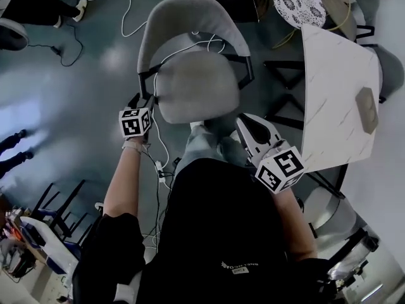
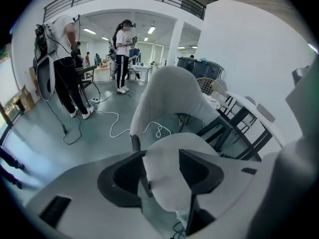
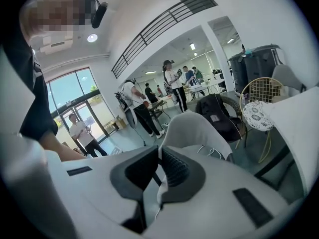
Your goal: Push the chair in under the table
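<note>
chair (image 1: 196, 87) stands clear of the table (image 1: 335, 87), table to its right. left gripper (image 1: 140, 101) nearer, jaws wide at the seat's left edge. right gripper (image 1: 242, 123) closed, empty.

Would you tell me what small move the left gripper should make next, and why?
Probably ease the left gripper forward until its open jaws straddle the edge of the chair seat, then close. The seat's rim shows just beyond the parted jaws, nothing is gripped yet, the right gripper is shut and empty, and the chair is not yet under the table.
</note>
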Motion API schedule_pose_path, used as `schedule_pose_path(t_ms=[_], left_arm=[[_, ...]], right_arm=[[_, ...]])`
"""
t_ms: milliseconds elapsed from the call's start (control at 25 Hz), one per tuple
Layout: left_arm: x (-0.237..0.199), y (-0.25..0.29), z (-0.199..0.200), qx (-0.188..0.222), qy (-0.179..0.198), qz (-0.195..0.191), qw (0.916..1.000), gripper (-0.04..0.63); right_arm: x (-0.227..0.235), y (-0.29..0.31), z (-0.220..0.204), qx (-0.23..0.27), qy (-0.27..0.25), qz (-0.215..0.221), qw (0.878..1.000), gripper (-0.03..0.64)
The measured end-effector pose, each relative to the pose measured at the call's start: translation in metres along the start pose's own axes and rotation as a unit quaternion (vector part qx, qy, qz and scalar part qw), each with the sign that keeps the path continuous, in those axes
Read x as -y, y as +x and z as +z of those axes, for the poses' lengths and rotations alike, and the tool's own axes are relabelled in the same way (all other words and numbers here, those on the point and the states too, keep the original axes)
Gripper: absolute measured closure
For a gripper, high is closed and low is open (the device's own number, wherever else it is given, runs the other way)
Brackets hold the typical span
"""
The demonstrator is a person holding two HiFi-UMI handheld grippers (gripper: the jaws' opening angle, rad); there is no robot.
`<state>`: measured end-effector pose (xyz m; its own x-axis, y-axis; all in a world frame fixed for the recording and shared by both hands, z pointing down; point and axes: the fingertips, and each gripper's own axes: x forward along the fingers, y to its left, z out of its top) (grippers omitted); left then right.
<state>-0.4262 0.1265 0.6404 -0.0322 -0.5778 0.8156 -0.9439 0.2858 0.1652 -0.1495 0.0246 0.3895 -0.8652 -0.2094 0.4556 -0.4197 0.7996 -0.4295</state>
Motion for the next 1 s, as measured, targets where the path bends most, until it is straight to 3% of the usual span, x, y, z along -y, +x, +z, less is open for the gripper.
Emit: schedule_pose_path(t_ms=[480,640,880,1000], left_arm=[[-0.044,0.076,-0.038,-0.085,-0.008,0.014,0.9962,0.364],[-0.046,0.086,-0.047,-0.106,-0.012,0.014,0.9941,0.451],[-0.046,0.094,-0.053,-0.113,-0.057,0.007,0.9920,0.459],[-0.049,0.094,-0.053,-0.118,-0.089,0.028,0.9886,0.472]], right_arm=[[0.027,0.013,-0.011,-0.018,0.040,-0.049,0.998,0.603],[0.034,0.014,-0.013,-0.020,0.050,-0.060,0.997,0.603],[0.045,0.009,-0.017,-0.019,0.065,-0.070,0.995,0.603],[0.047,0.006,-0.019,-0.021,0.069,-0.071,0.995,0.603]])
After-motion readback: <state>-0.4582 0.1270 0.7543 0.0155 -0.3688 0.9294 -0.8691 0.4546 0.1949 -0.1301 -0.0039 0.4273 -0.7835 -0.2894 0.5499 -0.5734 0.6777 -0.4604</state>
